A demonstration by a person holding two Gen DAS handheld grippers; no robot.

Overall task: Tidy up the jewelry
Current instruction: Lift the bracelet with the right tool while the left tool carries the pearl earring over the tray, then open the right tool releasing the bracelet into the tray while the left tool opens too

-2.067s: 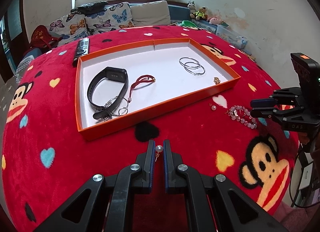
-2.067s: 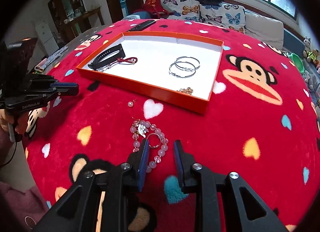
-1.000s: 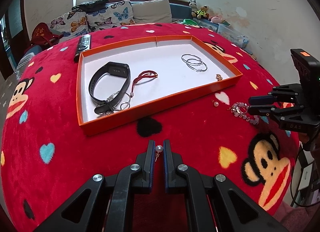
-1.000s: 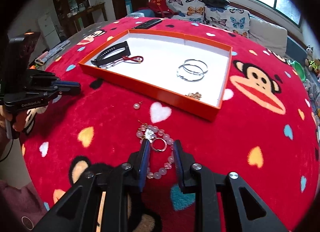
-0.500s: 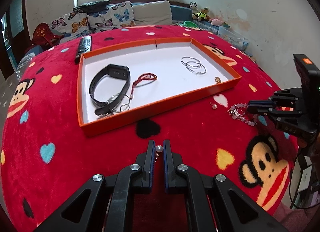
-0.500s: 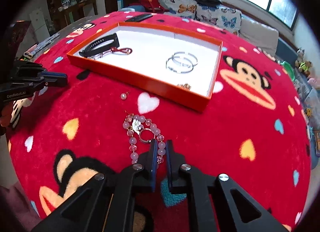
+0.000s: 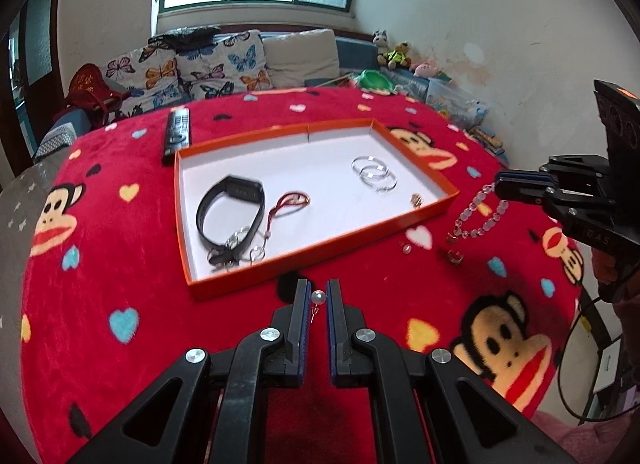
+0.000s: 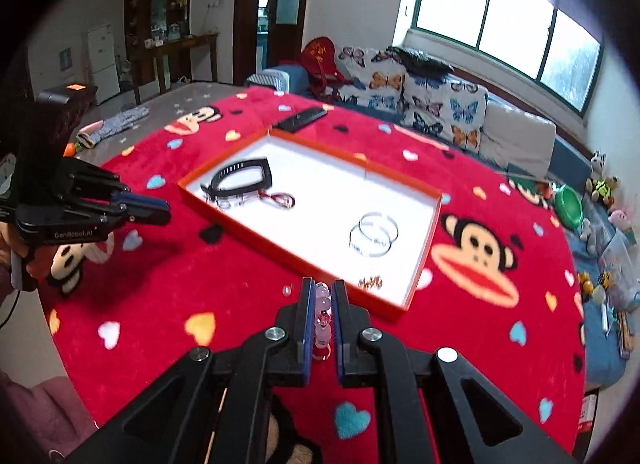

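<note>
Right hand-held gripper (image 8: pixel 321 296) around bead bracelet (image 7: pixel 484 215)

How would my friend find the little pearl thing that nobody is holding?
Find the orange tray on the red monkey blanket. Just outside its near rim, beside a white heart, one loose pearl earring lies on the blanket. Its twin pearl earring is pinched in the left tool, and the pink bead bracelet hangs from the right tool.

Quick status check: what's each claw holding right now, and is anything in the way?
Left gripper shut on pearl earring. Right gripper shut on bead bracelet, lifted off blanket. Orange tray ahead, path clear.
</note>
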